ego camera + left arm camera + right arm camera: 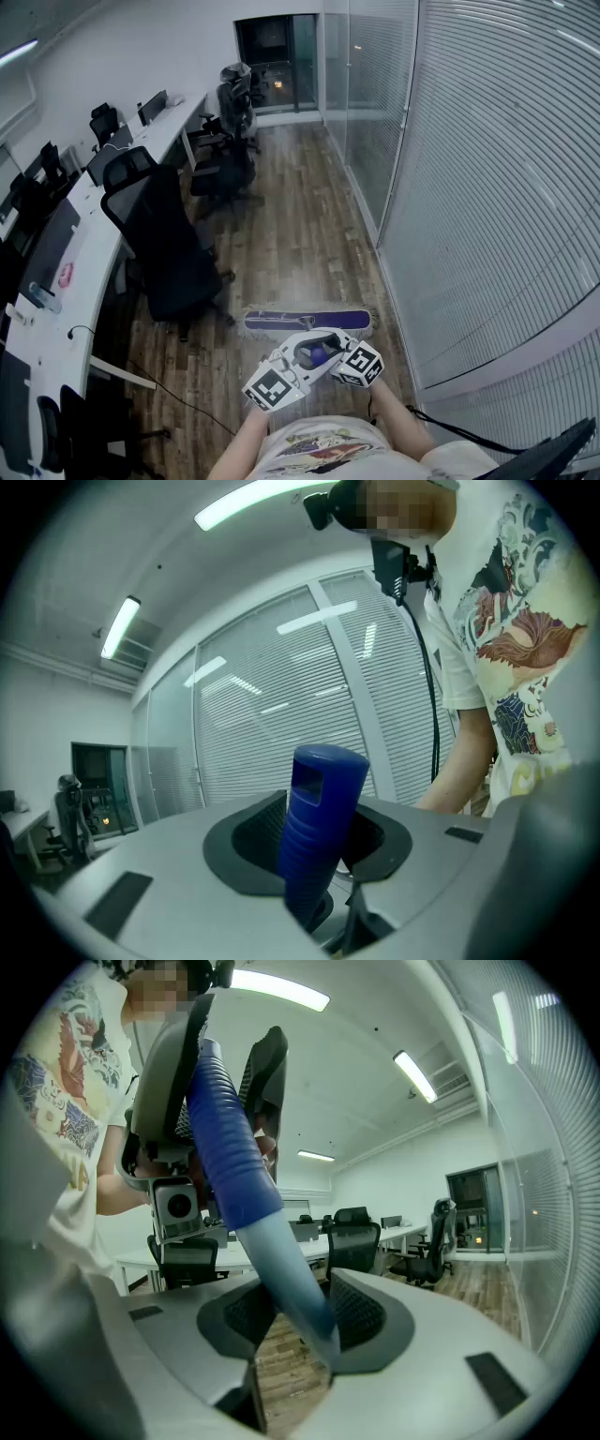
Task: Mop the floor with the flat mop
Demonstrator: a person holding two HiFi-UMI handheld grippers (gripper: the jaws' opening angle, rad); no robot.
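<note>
I'm looking down a narrow office aisle with a wood-plank floor (pixel 291 216) running to a dark window (pixel 277 56) at the far end. A long white desk (pixel 94 234) with monitors lines the left side, with black office chairs (pixel 169 244) pushed out beside it. A glass wall with shut blinds (pixel 487 187) lines the right. The flat mop head (pixel 307 322) lies crosswise on the boards just ahead of me, near the glass wall. My left gripper (pixel 302 358) is clamped on the mop's blue ribbed grip (pixel 319 817), and my right gripper (pixel 337 352) is clamped on the pale shaft (pixel 286 1265) below it.
</note>
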